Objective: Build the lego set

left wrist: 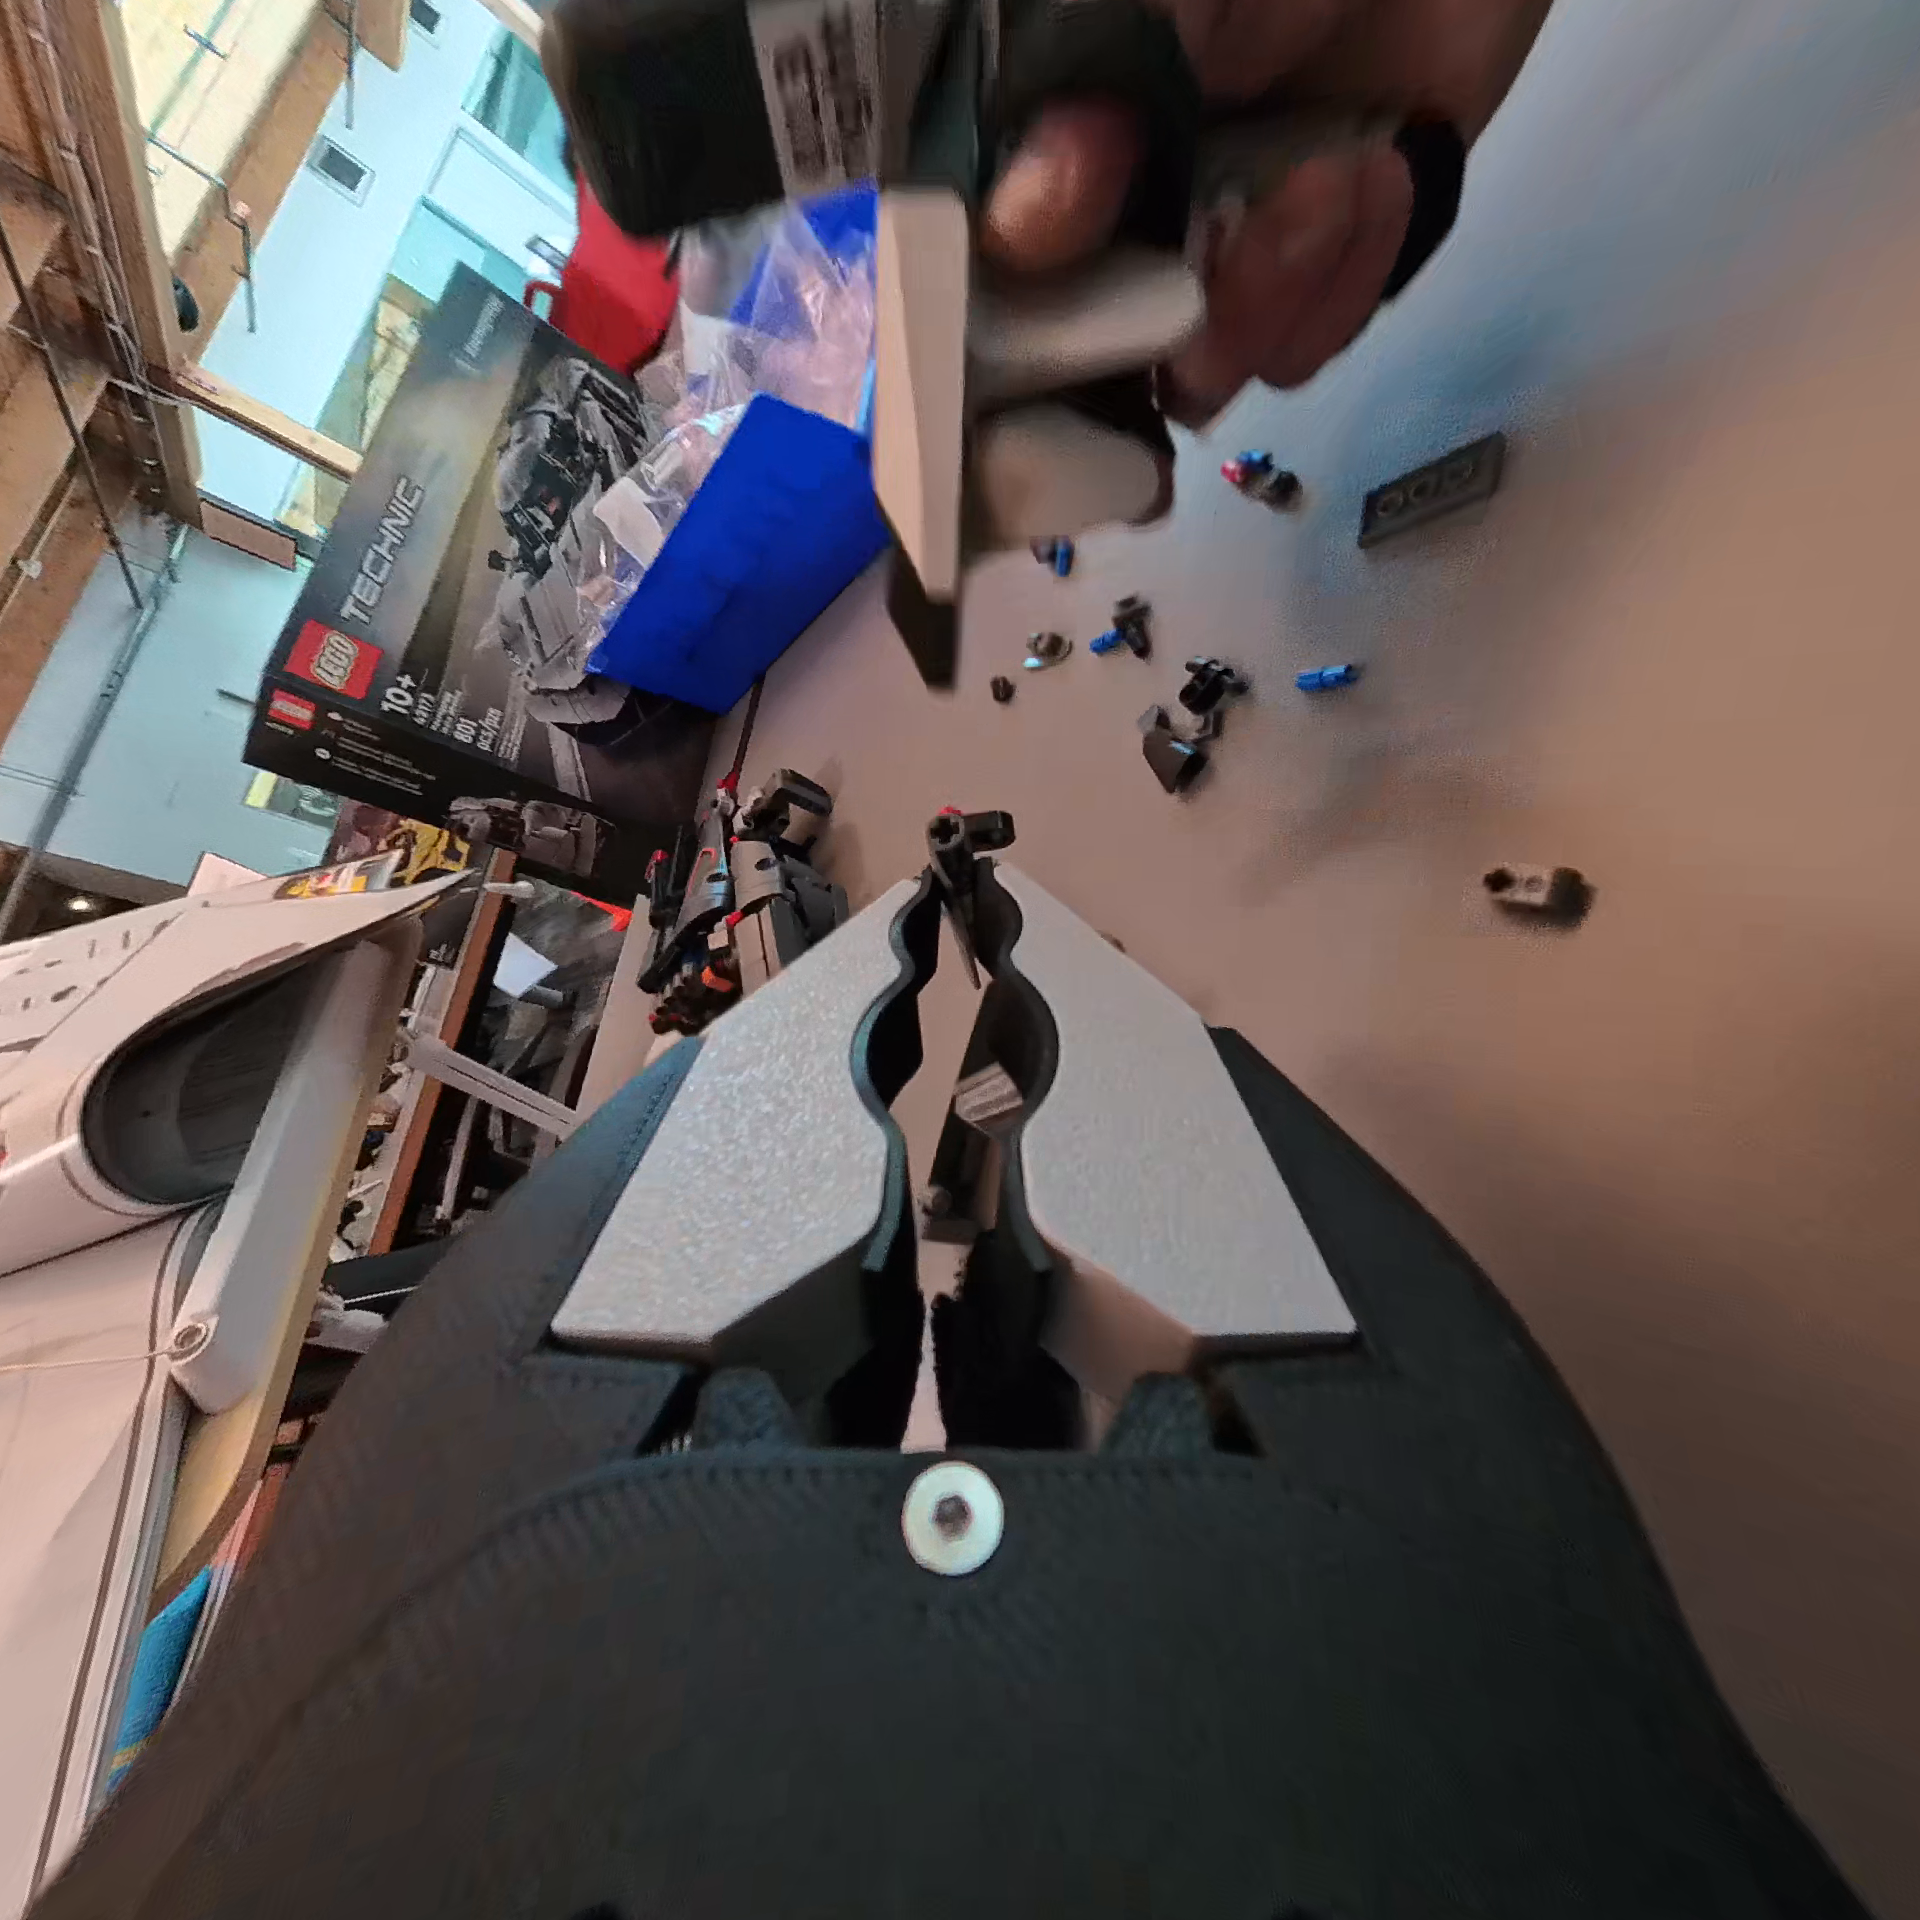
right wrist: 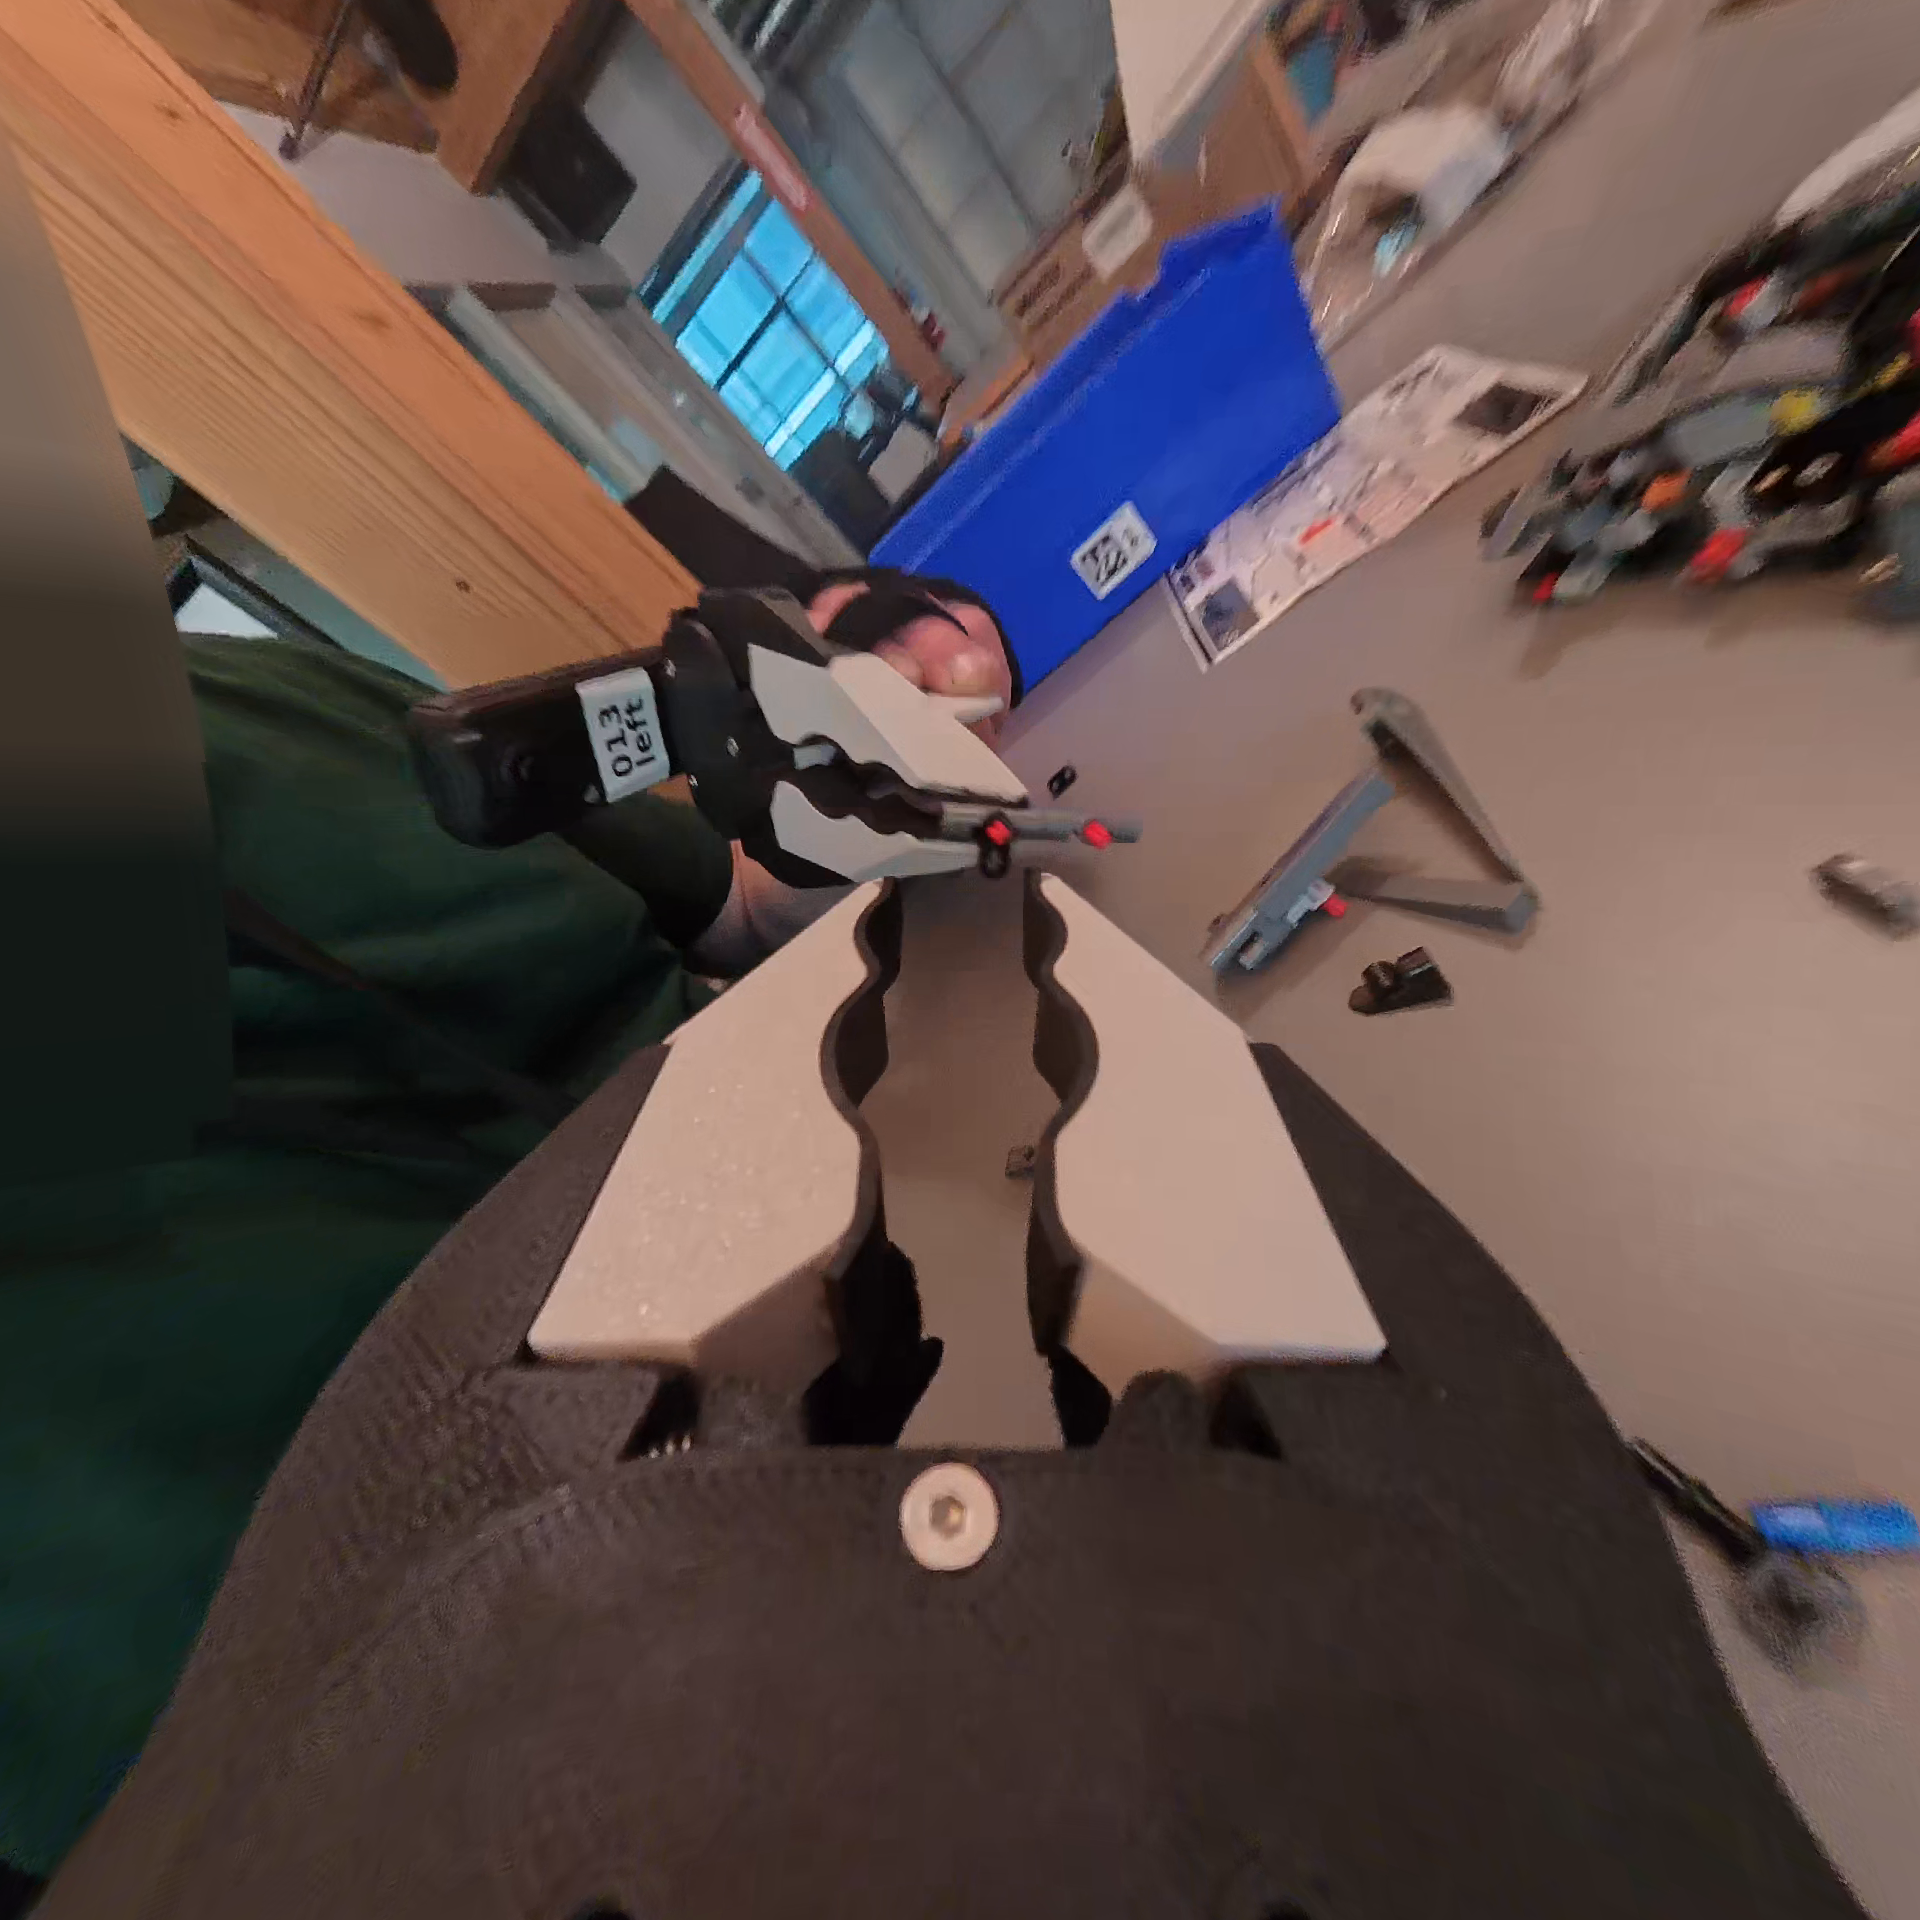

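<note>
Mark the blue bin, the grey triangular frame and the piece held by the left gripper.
Blue bin (right wrist: 1122,457), right wrist view, on its long side wall.
Grey frame (right wrist: 1444,758), right wrist view, on its upper sloping beam.
Held piece (right wrist: 1049,828), right wrist view, on the grey bar past the tips.

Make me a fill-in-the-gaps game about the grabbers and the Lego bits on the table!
1. The left gripper is shut on a grey Lego rod with ____ pins.
2. The right gripper is open and holds ____.
3. The big bin on the table is ____.

Missing words: red; nothing; blue
</note>
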The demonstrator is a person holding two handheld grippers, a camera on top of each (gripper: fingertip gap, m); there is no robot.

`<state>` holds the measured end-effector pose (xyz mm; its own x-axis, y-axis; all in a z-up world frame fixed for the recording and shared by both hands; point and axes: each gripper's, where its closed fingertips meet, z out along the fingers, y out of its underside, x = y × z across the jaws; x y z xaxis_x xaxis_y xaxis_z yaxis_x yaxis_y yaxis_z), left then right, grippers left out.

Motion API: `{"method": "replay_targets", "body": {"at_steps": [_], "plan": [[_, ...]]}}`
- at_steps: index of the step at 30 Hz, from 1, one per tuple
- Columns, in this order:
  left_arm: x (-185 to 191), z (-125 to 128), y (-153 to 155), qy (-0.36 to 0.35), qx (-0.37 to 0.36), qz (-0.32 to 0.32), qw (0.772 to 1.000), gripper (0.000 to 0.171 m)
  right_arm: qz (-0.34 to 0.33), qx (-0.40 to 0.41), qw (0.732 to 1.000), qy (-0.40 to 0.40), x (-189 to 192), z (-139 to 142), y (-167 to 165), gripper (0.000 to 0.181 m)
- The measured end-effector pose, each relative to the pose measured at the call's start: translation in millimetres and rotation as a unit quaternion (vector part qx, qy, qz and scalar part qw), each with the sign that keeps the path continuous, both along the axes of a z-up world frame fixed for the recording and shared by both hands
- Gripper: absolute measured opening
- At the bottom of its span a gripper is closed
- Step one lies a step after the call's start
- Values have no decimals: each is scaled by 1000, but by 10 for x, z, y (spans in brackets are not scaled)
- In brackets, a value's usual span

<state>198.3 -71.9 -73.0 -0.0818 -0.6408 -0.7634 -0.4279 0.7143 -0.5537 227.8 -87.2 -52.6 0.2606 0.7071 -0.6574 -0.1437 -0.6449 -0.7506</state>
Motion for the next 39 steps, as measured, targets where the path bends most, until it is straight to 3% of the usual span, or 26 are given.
{"method": "replay_targets", "body": {"at_steps": [4, 12, 21, 26, 39], "plan": [[-33, -128, -53, 44, 4, -22, 999, 4, -95, 67, 993, 2, 405, 255, -82, 16], [-154, -515, -110, 153, 27, -16, 988, 5, -227, 82, 969, -49, 1069, 181, -300, 12], [-201, -807, -152, 182, 49, -9, 982, 8, -283, 79, 953, -74, 1319, -9, -394, 9], [-260, -834, -160, 180, 34, -1, 983, 14, -305, 70, 946, -85, 1439, -137, -471, 9], [-437, -817, -131, 158, -16, 24, 987, 18, -347, 94, 930, -71, 1622, -163, -619, 9]]}}
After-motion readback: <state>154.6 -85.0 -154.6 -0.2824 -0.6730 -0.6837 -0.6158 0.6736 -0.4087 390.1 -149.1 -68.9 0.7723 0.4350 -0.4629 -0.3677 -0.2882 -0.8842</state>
